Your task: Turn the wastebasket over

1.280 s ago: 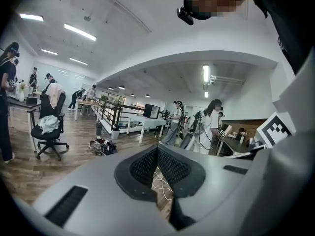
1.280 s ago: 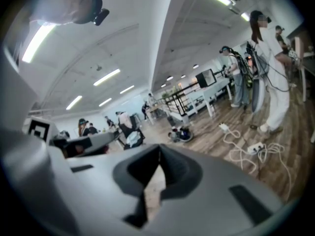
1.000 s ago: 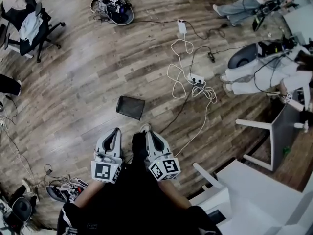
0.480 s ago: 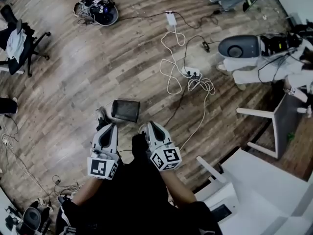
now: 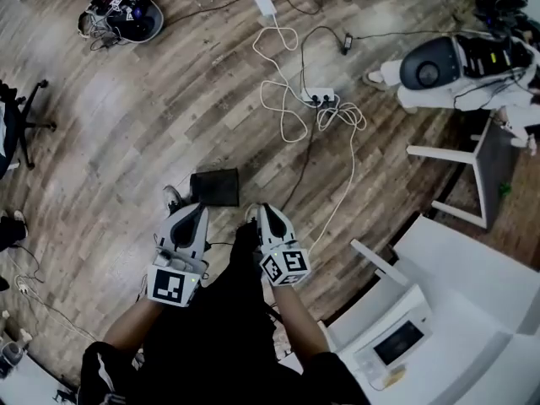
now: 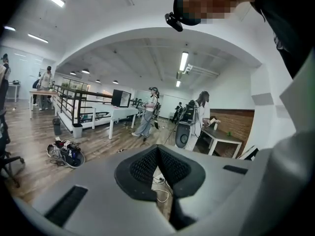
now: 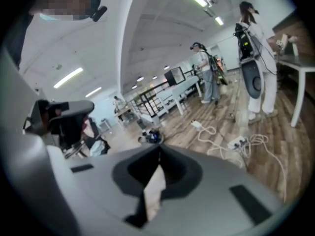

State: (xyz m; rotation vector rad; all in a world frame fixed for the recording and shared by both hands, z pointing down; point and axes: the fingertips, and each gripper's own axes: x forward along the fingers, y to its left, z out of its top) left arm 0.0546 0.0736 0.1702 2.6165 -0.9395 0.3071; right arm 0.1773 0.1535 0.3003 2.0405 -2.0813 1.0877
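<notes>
The wastebasket is a dark mesh bin on the wooden floor, just ahead of the person's feet in the head view; which way up it stands I cannot tell. My left gripper hangs just short of its near left corner, jaws shut and empty. My right gripper is a little to the right of the bin, also shut with nothing in it. In the left gripper view and the right gripper view the pads meet in a closed line, and the bin is hidden behind the jaws.
White cables and a power strip lie on the floor beyond the bin. A white table stands at the right, a white chair frame behind it. A tangle of cables sits far left. A shoe is beside the bin.
Both grippers have come forward and down toward the wastebasket, which now lies much closer to their tips. The jaws stayed shut throughout.
</notes>
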